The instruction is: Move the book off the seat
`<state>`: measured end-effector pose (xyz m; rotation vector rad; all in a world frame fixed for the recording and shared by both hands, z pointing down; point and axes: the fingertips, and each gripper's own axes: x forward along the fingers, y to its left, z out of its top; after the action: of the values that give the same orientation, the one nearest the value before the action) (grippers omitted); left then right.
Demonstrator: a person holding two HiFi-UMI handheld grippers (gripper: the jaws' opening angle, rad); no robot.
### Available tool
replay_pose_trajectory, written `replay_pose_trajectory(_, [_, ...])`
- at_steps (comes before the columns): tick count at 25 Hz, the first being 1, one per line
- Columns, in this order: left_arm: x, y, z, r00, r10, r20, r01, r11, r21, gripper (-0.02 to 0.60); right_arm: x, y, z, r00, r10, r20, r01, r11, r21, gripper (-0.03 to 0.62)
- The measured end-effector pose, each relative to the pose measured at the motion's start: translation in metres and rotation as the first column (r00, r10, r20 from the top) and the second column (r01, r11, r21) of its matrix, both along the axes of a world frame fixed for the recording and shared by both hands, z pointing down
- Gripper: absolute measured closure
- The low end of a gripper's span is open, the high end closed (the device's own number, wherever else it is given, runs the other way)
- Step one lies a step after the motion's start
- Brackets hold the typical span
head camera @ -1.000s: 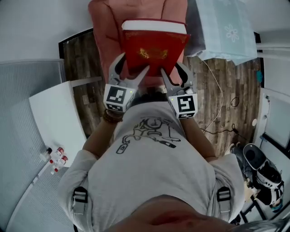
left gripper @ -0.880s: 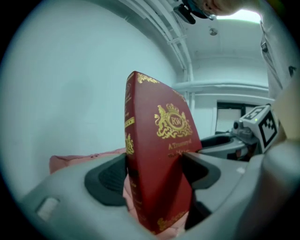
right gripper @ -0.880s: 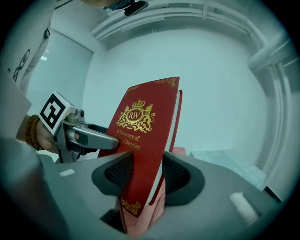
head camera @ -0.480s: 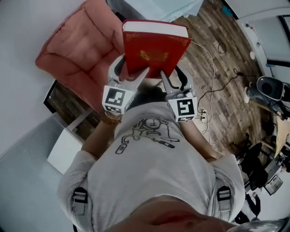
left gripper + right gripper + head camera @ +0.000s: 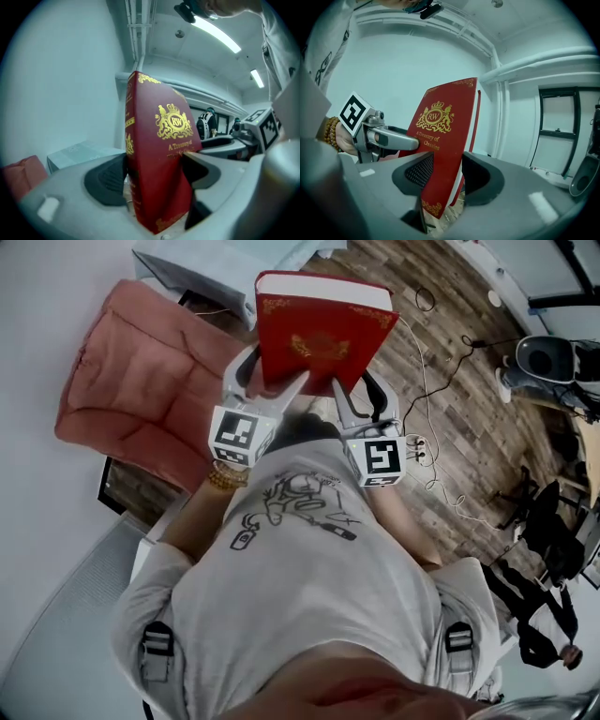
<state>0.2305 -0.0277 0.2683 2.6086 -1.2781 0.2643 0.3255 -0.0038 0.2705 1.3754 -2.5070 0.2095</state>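
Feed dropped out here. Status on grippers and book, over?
Status: left gripper and right gripper both shut on red book. Book held up, off the pink seat. Nothing blocking it.

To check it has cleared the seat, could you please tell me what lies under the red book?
Wooden floor shows round the book; the pink seat lies beside. Directly beneath is covered.

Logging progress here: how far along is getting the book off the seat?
Done: the red book is up, clear of the pink seat at left. In hand: the left gripper and right gripper both clamp it. Left: setting it down elsewhere.
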Motion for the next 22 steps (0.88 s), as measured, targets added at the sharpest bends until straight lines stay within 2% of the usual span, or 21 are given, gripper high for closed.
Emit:
replay_pose_trajectory(5, [0.040,-0.025,0.003,1.000,0.025,0.007,-0.025,1.000,-0.010,0.216,0.039,-0.025,-0.001,0.999,0.034,0.009,-0.034,0.999,0.000,0.399])
replay_pose_trajectory(13, [0.092,-0.066,0.006,1.000,0.018,0.016,-0.018,1.000,-0.015,0.216,0.092,-0.065,0.005,0.999,0.029,0.015,-0.029,1.000,-0.003,0.399])
replay_pose_trajectory(22, [0.123,-0.085,0.009,0.999,0.030,0.020,-0.029,0.999,-0.020,0.216,0.123,-0.082,0.011,0.998,0.055,0.020,-0.055,0.998,-0.018,0.399])
